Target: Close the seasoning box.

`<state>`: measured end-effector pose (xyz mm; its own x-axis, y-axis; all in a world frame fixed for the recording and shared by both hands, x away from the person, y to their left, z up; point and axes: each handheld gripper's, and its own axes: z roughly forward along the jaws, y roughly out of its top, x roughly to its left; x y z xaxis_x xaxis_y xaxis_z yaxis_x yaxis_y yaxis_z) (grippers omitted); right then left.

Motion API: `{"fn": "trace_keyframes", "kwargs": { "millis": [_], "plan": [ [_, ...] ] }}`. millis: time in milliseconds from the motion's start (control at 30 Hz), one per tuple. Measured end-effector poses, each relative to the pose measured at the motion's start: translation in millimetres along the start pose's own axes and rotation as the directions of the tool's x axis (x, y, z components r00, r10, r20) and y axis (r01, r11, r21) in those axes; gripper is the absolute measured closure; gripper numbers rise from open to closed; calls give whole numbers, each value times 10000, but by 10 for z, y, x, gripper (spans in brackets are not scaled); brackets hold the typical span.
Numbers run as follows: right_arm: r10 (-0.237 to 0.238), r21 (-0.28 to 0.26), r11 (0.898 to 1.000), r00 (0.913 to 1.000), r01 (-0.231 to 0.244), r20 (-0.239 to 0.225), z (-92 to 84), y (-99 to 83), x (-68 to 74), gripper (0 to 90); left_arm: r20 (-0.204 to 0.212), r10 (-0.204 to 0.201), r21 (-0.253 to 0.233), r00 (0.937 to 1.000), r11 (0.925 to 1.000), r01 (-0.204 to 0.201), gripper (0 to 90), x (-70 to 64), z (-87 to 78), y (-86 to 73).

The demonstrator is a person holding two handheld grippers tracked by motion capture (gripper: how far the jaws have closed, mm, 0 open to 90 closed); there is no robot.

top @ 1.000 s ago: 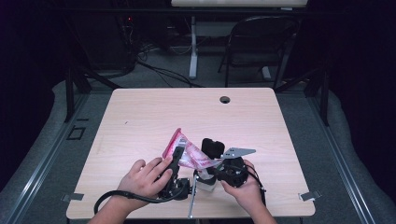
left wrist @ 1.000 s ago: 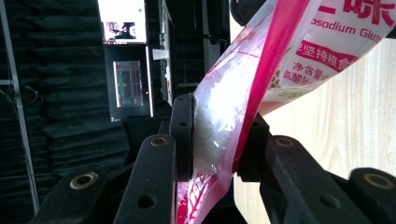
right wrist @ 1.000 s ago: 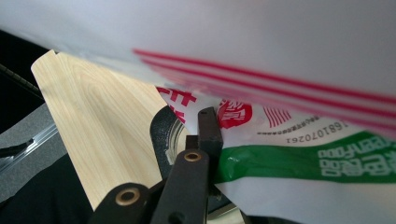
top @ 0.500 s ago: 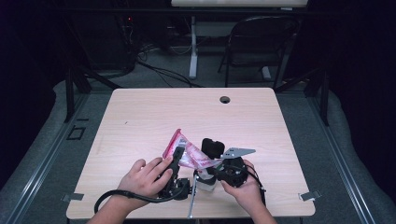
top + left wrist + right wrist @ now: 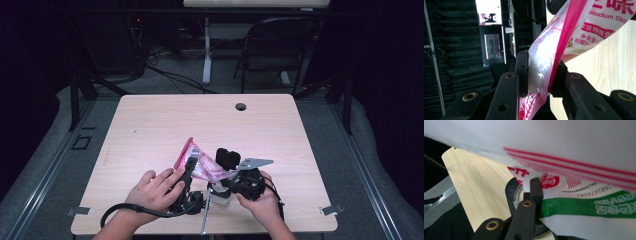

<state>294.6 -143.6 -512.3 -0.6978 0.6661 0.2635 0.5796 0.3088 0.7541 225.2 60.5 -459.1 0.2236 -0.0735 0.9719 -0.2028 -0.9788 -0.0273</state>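
A clear plastic bag (image 5: 201, 164) with pink-red print hangs just above the near part of the wooden table (image 5: 150, 125), stretched between both grippers. My left gripper (image 5: 189, 166) is shut on the bag's left end. In the left gripper view the bag (image 5: 549, 50) shows a clear side and a red seam, squeezed between the two black pads (image 5: 522, 72) of the left gripper (image 5: 540, 72). My right gripper (image 5: 225, 176), with its grey plate (image 5: 256, 162) on top, is shut on the bag's right end. The right gripper view has the bag (image 5: 586, 195), with green and red print, held by the right gripper (image 5: 529, 191).
A round cable hole (image 5: 241, 106) sits near the table's far edge. A folding chair (image 5: 275, 45) and table legs stand on the floor beyond. Both hands rest close to the near edge, and a black cable (image 5: 120, 212) loops off the left gripper.
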Motion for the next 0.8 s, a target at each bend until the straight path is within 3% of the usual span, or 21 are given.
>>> {"fn": "trace_keyframes", "kwargs": {
  "millis": [800],
  "plan": [
    [34,-119,9999,10000,-35,-53,-5,2,1,900,-61,20,-75,10000,10000,-20,743,33,-2,23]
  ]
}}
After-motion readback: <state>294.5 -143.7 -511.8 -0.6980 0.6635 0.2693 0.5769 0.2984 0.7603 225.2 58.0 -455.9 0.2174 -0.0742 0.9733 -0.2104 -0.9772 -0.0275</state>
